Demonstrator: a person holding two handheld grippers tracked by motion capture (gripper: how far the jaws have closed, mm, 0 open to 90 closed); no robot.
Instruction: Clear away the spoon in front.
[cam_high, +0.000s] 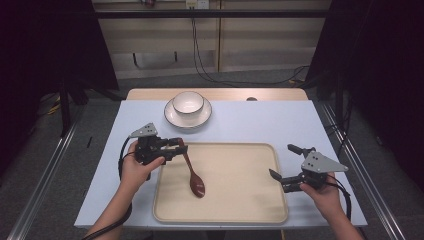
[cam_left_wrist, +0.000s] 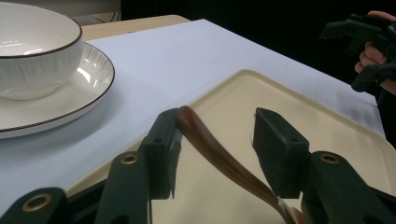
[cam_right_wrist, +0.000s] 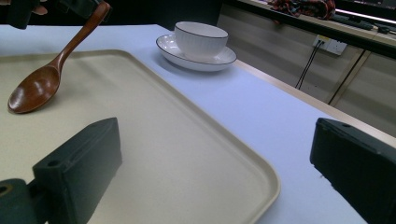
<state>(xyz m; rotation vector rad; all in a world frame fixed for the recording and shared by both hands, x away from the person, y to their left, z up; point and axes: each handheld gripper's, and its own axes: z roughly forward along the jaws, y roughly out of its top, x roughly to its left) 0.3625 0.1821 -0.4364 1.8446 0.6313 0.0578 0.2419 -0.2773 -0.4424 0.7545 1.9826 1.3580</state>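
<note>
1. Left gripper (cam_high: 176, 148): jaws apart around the wooden spoon (cam_high: 192, 172) handle, one pad touching, no clamp. Right gripper (cam_high: 286, 165): jaws apart, empty.
2. Spoon: bowl resting on the tray (cam_high: 235, 212), handle raised toward 11 o'clock. Judged light, rigid, smooth; grip mid-handle.
3. Bowl (cam_high: 188, 102) on plate (cam_high: 172, 116): at 12 o'clock beyond the tray.

Each hand carries a black gripper, the left gripper (cam_high: 176, 146) and right gripper (cam_high: 284, 164), topped by a grey three-cornered plate. Black cables trail from both. Brass-coloured rivets dot the blocky black fingers (cam_left_wrist: 279, 147).
</note>
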